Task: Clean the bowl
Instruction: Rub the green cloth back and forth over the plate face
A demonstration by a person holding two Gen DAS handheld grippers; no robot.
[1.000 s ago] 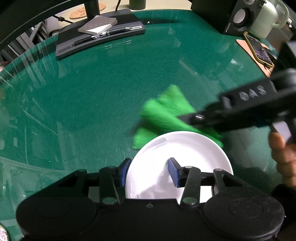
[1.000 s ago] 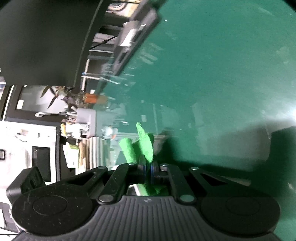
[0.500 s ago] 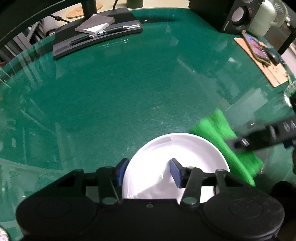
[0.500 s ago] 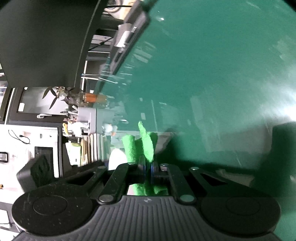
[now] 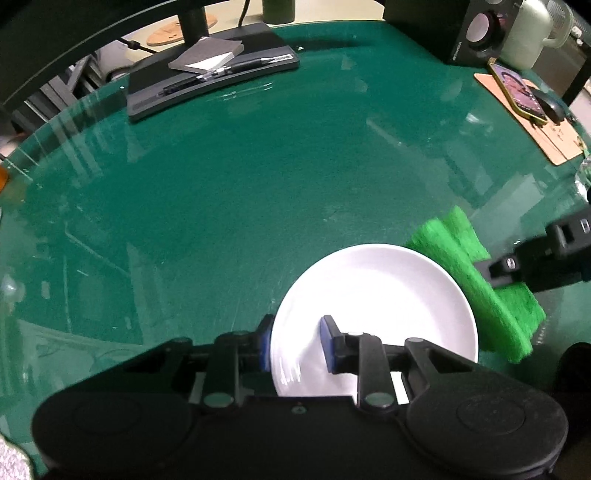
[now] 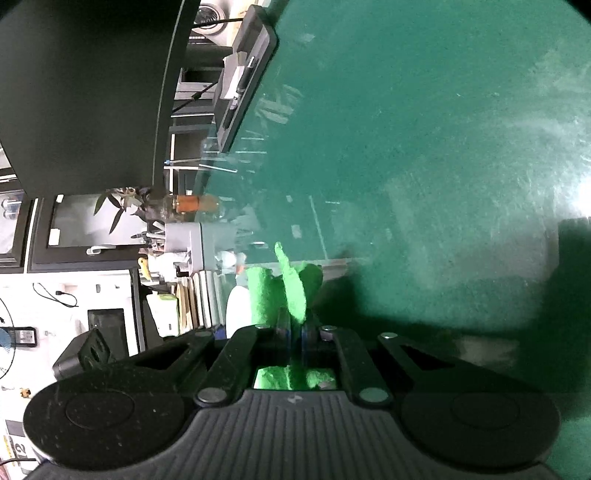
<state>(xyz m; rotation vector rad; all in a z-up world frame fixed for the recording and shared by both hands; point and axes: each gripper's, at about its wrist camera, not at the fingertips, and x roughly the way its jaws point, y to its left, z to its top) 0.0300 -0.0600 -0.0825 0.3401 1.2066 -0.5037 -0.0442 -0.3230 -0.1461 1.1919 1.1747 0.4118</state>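
Note:
A white bowl (image 5: 376,295) sits on the green glass table (image 5: 240,184), close under my left gripper (image 5: 295,343). One of its blue pads (image 5: 264,345) is outside the near-left rim and the other is inside the bowl. The jaws are closing with the rim between them, and white still shows between the inner pad and the rim. My right gripper (image 5: 480,269) comes in from the right, shut on a folded green cloth (image 5: 447,240) that hangs beside the bowl's right rim. In the right wrist view the cloth (image 6: 291,288) sticks out past the shut gripper (image 6: 295,332), with a sliver of the bowl (image 6: 236,310) behind it.
A black monitor base (image 5: 210,77) with a notepad and pen lies at the far left. At the far right stand a speaker (image 5: 476,29) and a pale mug (image 5: 528,33). A phone (image 5: 517,88) and mouse rest on a brown mat.
The right gripper carried the green cloth from behind the bowl round to its right side. The left jaws have narrowed about the bowl's rim, and the bowl sits slightly further right.

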